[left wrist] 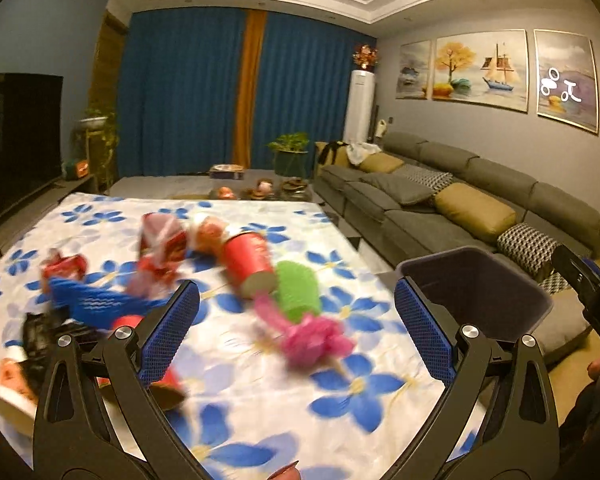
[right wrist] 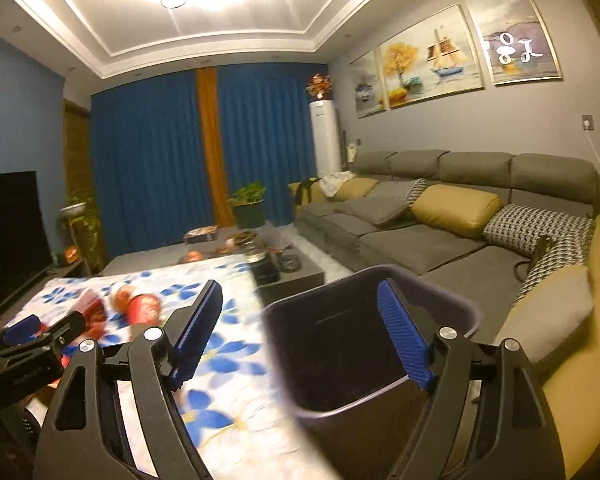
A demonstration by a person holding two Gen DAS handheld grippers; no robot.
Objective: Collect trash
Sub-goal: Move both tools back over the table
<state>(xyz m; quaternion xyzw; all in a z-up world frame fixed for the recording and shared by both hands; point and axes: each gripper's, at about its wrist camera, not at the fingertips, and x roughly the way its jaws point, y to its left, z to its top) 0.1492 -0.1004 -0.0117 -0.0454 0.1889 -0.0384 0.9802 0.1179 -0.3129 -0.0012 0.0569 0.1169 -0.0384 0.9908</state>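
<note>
Most of the job is looking undone: a blue mesh sleeve (left wrist: 100,300), a crumpled red wrapper (left wrist: 160,248), a red paper cup (left wrist: 248,260) and a green foam roll with pink netting (left wrist: 304,304) are lying near the surface's (left wrist: 260,400) left edge and middle. The cup is lying on its side, long axis running from the far-left toward the near-right edge, base nearer. The left hand-held gripper (left wrist: 296,336) is hovering spread and empty. The right hand-held gripper (right wrist: 300,336) is standing spread over the dark plastic bin (right wrist: 380,288) off the right edge, nothing between its pads.

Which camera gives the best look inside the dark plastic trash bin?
The right wrist view: the dark plastic trash bin sits close and central, so its rim and inner walls show, though its bottom stays dark. The left wrist view catches it only at the right, smaller, partly behind a finger.
</note>
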